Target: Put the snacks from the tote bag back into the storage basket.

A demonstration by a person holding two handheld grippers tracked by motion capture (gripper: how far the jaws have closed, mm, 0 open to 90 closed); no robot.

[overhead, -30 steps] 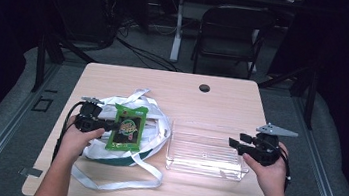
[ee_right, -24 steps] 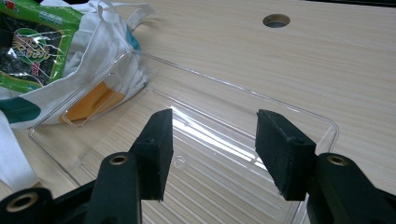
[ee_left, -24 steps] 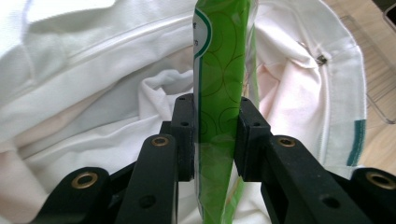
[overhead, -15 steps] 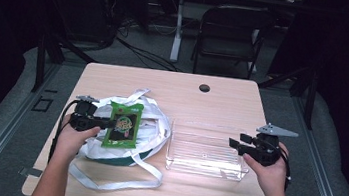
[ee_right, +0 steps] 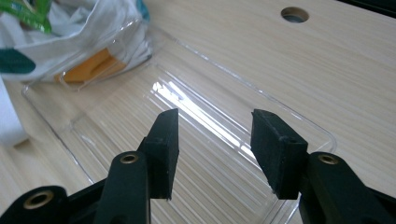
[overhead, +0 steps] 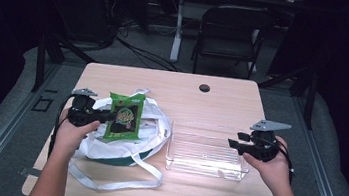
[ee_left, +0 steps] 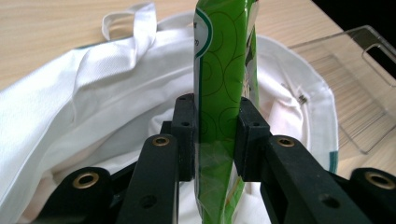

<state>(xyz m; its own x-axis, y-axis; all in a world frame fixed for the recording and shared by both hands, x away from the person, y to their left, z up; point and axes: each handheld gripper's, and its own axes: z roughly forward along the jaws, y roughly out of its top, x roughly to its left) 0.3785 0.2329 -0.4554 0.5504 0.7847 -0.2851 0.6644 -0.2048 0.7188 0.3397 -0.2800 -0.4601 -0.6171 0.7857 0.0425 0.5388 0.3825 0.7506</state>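
Observation:
A green snack packet [overhead: 124, 115] [ee_left: 224, 88] hangs upright above a white cloth bag [overhead: 151, 125] [ee_left: 84, 102]. My left gripper [overhead: 105, 115] [ee_left: 214, 135] is shut on the packet's lower part, at the bag's left side. A clear plastic tray [overhead: 206, 155] [ee_right: 196, 107] lies empty to the right of the bag. My right gripper [overhead: 233, 143] [ee_right: 212, 149] stands open at the tray's right end, its jaws apart over the tray floor with nothing between them.
The bag's long white straps [overhead: 116, 184] trail toward the table's front edge. A round cable hole [overhead: 204, 88] [ee_right: 294, 14] sits near the table's far edge. Something orange [ee_right: 93, 65] shows inside the bag through the tray wall. A dark chair [overhead: 233, 34] stands beyond the table.
My left gripper has lifted the green packet up and back out of the bag. The right gripper has stayed at the tray's right end.

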